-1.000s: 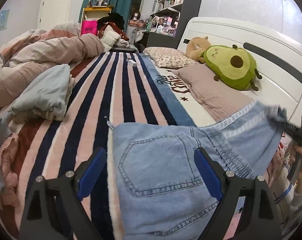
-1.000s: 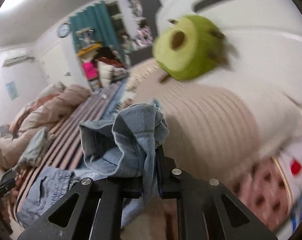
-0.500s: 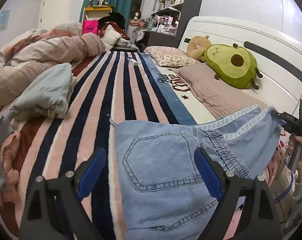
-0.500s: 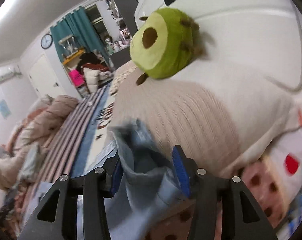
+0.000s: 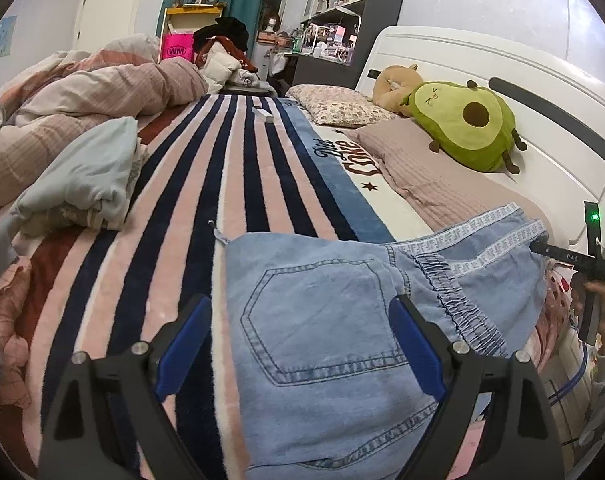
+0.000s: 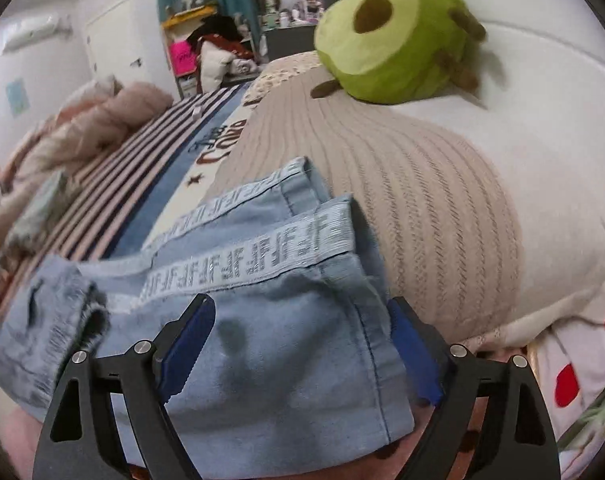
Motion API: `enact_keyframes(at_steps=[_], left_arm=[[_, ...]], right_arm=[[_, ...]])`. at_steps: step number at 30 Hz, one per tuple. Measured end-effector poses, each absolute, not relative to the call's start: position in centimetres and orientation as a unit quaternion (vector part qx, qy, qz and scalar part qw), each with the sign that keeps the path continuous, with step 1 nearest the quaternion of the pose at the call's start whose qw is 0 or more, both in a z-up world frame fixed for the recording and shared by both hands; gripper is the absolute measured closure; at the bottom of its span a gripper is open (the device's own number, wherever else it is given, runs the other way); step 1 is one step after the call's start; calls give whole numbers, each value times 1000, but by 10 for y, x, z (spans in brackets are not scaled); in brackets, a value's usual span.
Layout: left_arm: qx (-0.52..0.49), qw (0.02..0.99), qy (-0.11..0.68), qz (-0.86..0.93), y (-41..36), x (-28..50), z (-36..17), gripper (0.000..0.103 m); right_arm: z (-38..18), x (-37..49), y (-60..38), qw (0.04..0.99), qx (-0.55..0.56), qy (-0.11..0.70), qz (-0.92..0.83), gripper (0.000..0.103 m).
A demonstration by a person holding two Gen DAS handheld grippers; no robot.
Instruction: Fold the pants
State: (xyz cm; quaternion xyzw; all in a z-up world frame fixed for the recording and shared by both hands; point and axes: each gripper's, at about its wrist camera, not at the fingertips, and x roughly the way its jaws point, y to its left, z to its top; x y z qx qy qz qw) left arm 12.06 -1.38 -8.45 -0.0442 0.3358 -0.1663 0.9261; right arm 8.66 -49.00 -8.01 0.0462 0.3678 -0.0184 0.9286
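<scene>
Light blue denim pants (image 5: 322, 320) lie on the striped blanket, back pocket up, elastic waistband toward the right. My left gripper (image 5: 298, 340) hovers open over the pocket, its blue pads apart from the cloth. In the right wrist view the leg ends of the pants (image 6: 270, 280), with lettered side stripes, lie flat one on the other against the beige pillow. My right gripper (image 6: 298, 344) is opening just above them, the denim lying below and between the wide jaws, and the pads are not pressing on it. A hand (image 5: 598, 308) holds that gripper at the right edge.
An avocado plush (image 5: 466, 128) sits on the ribbed beige pillow (image 5: 442, 184) by the white headboard (image 5: 550, 92). A pale blue bundle (image 5: 82, 176) and a pink duvet heap (image 5: 82, 96) lie at the left. The striped blanket (image 5: 230, 168) stretches away ahead.
My right gripper was shut on the bunched leg ends, then opened and released them. They now lie flat by the pillow. The left gripper has not moved.
</scene>
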Motion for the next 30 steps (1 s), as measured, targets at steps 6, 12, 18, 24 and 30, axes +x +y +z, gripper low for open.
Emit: enact_keyframes(at_steps=[6,12,18,24,30], left_arm=[[-57,924,337,-171,-13,124,-87,15],[-59,928,321,-177,-6,119,-80,15],[-76,930,306,-188,13,110,-74,15],[-82,930,303,-190,36,106,-75,15],[-92,925,317,-186,58,101,-88,15]], right_arm=[[-83,81,-465,933,2,358,-20,93],[-38,70,-450,935,66,343,62,94],[10,71,-374,928,54,332,161,94],[-2,103,-242,883,15,380,276,94],[-69,132,-145,825,-36,468,316,94]])
